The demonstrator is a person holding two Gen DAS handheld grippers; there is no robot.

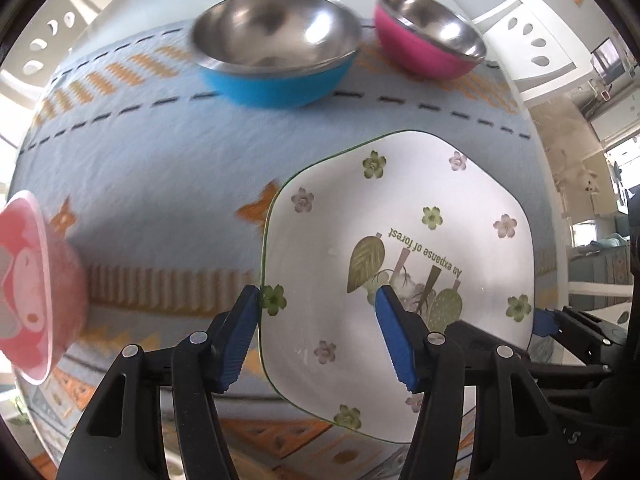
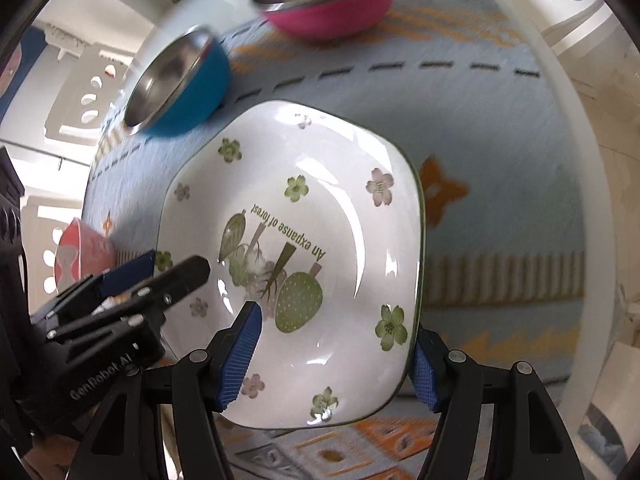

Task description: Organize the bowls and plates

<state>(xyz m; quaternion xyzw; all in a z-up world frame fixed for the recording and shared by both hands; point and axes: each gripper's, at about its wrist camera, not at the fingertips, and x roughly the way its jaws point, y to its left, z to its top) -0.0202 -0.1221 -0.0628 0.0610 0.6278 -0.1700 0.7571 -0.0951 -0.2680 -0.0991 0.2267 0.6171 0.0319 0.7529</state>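
The white plate (image 1: 400,240) was held between both grippers above the blue patterned tablecloth (image 1: 160,168). The left gripper (image 1: 320,336) straddled the plate's left rim, one blue pad (image 1: 240,336) outside the edge and the other (image 1: 394,336) over the plate's printed face, closed partway on that rim. The right gripper (image 2: 340,356) took the opposite rim the same way, its inner pad (image 2: 240,356) on the face and its outer pad (image 2: 424,372) behind the edge, gripping at a middling opening. The plate (image 2: 304,240) was a rounded square, glossy white with a thin green border, scattered green and pale pink flowers, leaf shapes and the words "An expanse of forest". Beyond it stood a blue bowl (image 1: 276,64) and a pink bowl (image 1: 428,36), both steel-lined, near each other on the cloth. A pink cartoon bowl (image 1: 28,292) sat at the far left, well apart from the plate
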